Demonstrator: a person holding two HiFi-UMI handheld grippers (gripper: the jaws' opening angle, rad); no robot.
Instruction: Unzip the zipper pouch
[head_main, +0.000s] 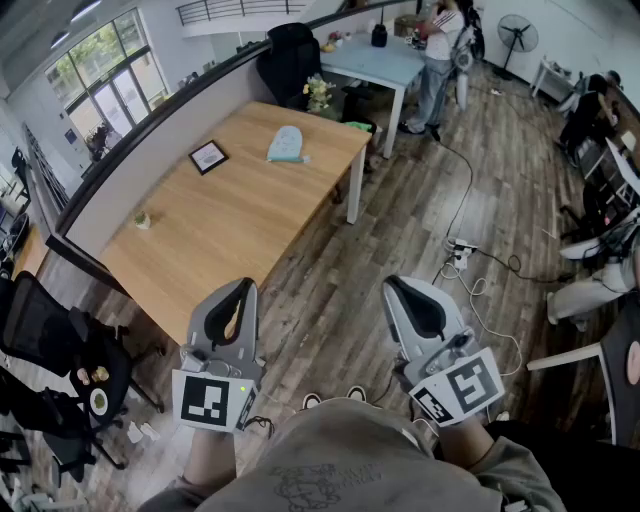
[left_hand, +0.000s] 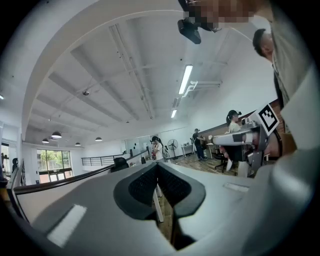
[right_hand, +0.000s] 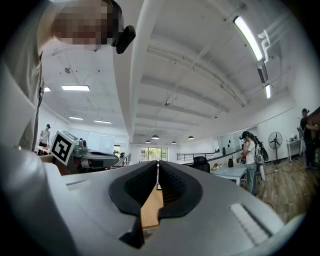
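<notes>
A light blue zipper pouch (head_main: 286, 145) lies on the far end of the wooden table (head_main: 240, 215). Both grippers hang well short of the table, close to my body. My left gripper (head_main: 245, 287) is shut with nothing between its pads, and it points level across the room in the left gripper view (left_hand: 157, 167). My right gripper (head_main: 393, 288) is likewise shut and empty, over the wood floor; in the right gripper view (right_hand: 157, 167) its tips meet, with the table edge showing below them. The pouch is not visible in either gripper view.
A small black picture frame (head_main: 208, 156) and a tiny plant (head_main: 143, 220) sit on the table. Black office chairs (head_main: 60, 350) stand at the left. A power strip with cables (head_main: 462, 248) lies on the floor at right. A person (head_main: 438, 55) stands by a blue table (head_main: 375, 60) beyond.
</notes>
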